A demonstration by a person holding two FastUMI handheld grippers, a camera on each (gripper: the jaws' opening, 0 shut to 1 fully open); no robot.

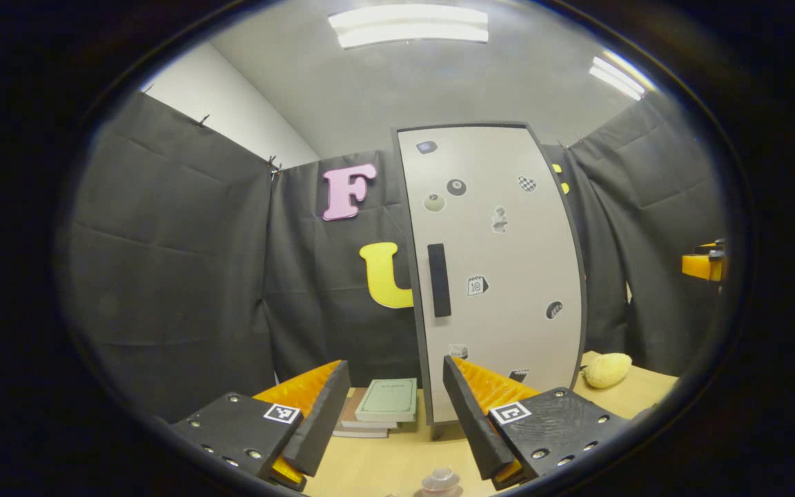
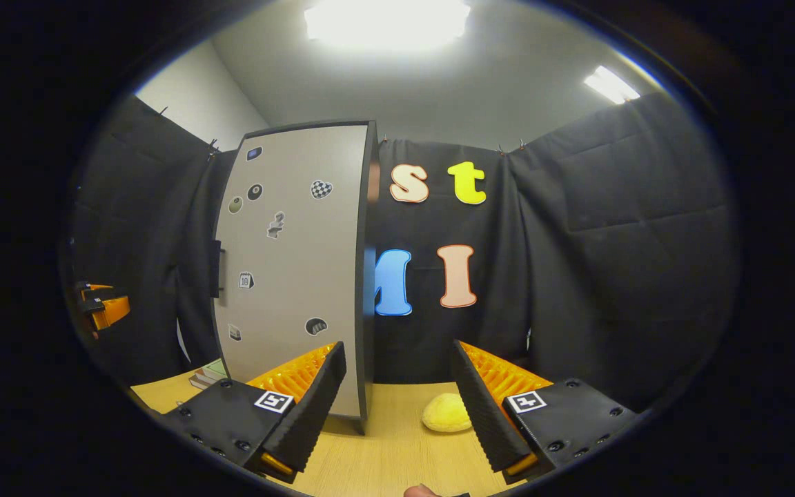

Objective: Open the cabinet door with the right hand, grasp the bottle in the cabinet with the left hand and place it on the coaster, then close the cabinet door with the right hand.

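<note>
Cabinet (image 1: 494,276) upright on table (image 1: 397,462); books (image 1: 384,404) left of it, sponge (image 1: 606,369) right.

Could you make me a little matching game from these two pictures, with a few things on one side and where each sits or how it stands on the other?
Things:
1. cabinet door
2. books
3. yellow sponge
4. left tongs

Descriptions:
A. stacked on the table, left of the cabinet in the left gripper view
B. shut, with a dark handle and stickers
C. open, holding nothing
D. on the table, right of the cabinet in the left gripper view

Pairs: 1-B, 2-A, 3-D, 4-C
</note>
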